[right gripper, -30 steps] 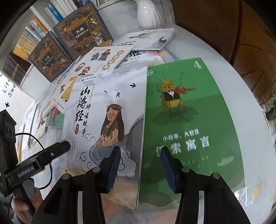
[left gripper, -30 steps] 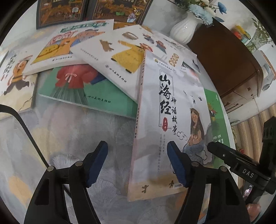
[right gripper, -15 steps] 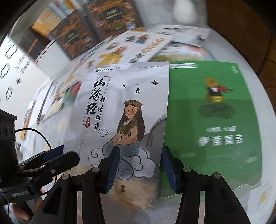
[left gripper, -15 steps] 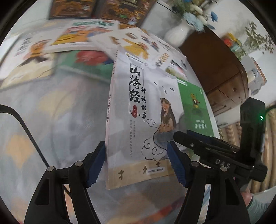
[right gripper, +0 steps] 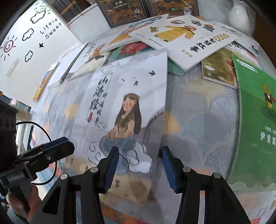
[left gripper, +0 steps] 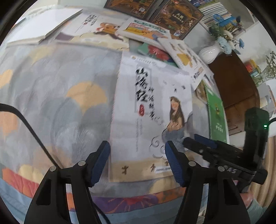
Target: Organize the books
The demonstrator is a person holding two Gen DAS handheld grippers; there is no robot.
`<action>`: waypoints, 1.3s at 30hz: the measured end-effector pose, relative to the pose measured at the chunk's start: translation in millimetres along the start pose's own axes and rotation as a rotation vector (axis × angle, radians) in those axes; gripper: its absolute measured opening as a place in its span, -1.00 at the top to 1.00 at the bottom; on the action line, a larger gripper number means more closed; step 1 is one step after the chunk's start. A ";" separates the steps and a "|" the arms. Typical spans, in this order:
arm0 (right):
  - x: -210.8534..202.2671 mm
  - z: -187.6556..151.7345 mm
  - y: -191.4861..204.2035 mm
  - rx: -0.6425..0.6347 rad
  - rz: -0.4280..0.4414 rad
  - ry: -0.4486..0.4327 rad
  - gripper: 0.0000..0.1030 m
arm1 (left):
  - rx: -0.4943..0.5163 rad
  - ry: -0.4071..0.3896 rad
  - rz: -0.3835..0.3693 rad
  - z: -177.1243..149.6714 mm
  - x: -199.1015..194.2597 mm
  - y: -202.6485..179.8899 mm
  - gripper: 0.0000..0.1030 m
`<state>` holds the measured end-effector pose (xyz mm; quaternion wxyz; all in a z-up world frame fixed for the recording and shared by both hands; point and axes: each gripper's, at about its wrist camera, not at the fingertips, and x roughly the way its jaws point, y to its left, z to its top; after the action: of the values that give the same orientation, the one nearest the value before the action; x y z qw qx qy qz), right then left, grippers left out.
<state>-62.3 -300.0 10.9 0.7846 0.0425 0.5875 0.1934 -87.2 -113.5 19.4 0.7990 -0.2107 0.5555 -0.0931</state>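
The grey book (left gripper: 148, 110) with the long-haired girl on its cover lies flat on the patterned cloth (left gripper: 57, 103), close to the near edge. The left gripper (left gripper: 137, 162) hangs just over the book's near end with its blue fingers (left gripper: 101, 159) spread wide, holding nothing. The right gripper (right gripper: 139, 168) is spread wide too and holds nothing; it hangs over the book's near right corner, and one finger sits over the cover while the other sits past the book's right edge. In the left view the right gripper (left gripper: 198, 139) pokes in from the right, over the girl's picture.

To the right of the grey book there is a strip of bare cloth, then a green book (right gripper: 258, 120) with a bug on it by the right edge. The far end of the grey book rests on a messy heap of picture books. A white book (right gripper: 182, 39) with a yellow-robed figure tops that heap, and a brownish book (right gripper: 219, 69) lies partly under it. Two dark books (right gripper: 124, 10) stand at the far edge. A white vase (left gripper: 209, 53) with blue flowers stands at the far right corner. A black cable (left gripper: 31, 127) runs across the cloth on the left.
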 end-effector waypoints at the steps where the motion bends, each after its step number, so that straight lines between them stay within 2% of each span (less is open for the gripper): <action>1: -1.0 -3.1 -1.6 0.003 -0.001 0.005 0.05 | 0.001 0.005 0.012 -2.8 1.8 0.0 -0.23; 4: -2.4 -13.7 3.5 -0.035 -0.011 0.013 0.04 | 0.023 -0.005 0.030 -7.2 4.6 -3.7 -0.23; 8: -0.4 -21.8 20.3 -0.118 -0.045 -0.001 0.08 | 0.014 -0.011 0.005 -5.0 2.6 -3.4 -0.23; 10: -1.1 -24.8 20.8 -0.140 -0.061 -0.007 0.08 | -0.025 -0.029 -0.069 -4.4 -6.0 3.0 -0.23; 13: -1.7 -24.3 13.3 -0.115 -0.031 -0.009 0.07 | -0.123 -0.073 -0.298 0.5 -29.1 16.6 -0.23; 16: -0.2 -20.4 8.3 -0.080 0.006 -0.008 0.06 | -0.201 -0.093 -0.431 4.7 -36.2 24.0 -0.23; 17: -1.6 -20.8 5.9 -0.074 0.014 -0.007 0.06 | -0.215 -0.094 -0.438 6.2 -35.0 24.7 -0.23; 19: -3.4 -21.9 4.1 -0.072 0.019 -0.007 0.06 | -0.218 -0.093 -0.383 6.5 -27.0 24.7 -0.08; 21: -3.7 -22.5 4.5 -0.074 0.020 -0.009 0.06 | -0.208 -0.076 -0.317 4.9 -16.5 21.6 0.27; 22: -3.7 -22.7 4.5 -0.076 0.021 -0.011 0.06 | -0.209 -0.069 -0.295 4.2 -11.5 20.5 0.35; 24: -4.0 -23.6 4.2 -0.078 0.022 -0.012 0.05 | -0.221 -0.055 -0.280 1.2 -5.3 22.3 0.64; 28: -5.8 -26.1 1.0 -0.061 0.039 -0.012 0.06 | -0.208 -0.046 -0.255 5.4 2.2 12.8 0.67; 31: -9.0 -24.9 -15.2 0.030 0.121 0.025 0.05 | -0.227 -0.043 -0.305 9.3 -0.7 10.2 0.70; 33: -10.5 -24.3 -33.7 0.139 0.231 0.058 -0.10 | -0.268 -0.029 -0.372 13.0 -2.0 9.0 0.70; 35: -9.8 -27.9 -58.2 0.282 0.365 0.086 -0.15 | -0.301 -0.015 -0.418 17.8 -2.2 8.0 0.70; 39: -6.1 -43.4 -94.0 0.476 0.546 0.105 -0.20 | -0.357 0.011 -0.497 24.9 -0.5 6.1 0.70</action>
<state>-80.7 -395.8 -24.5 0.6410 0.3690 0.6226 0.2556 -64.8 -102.0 24.5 0.6992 -0.4765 0.4988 -0.1876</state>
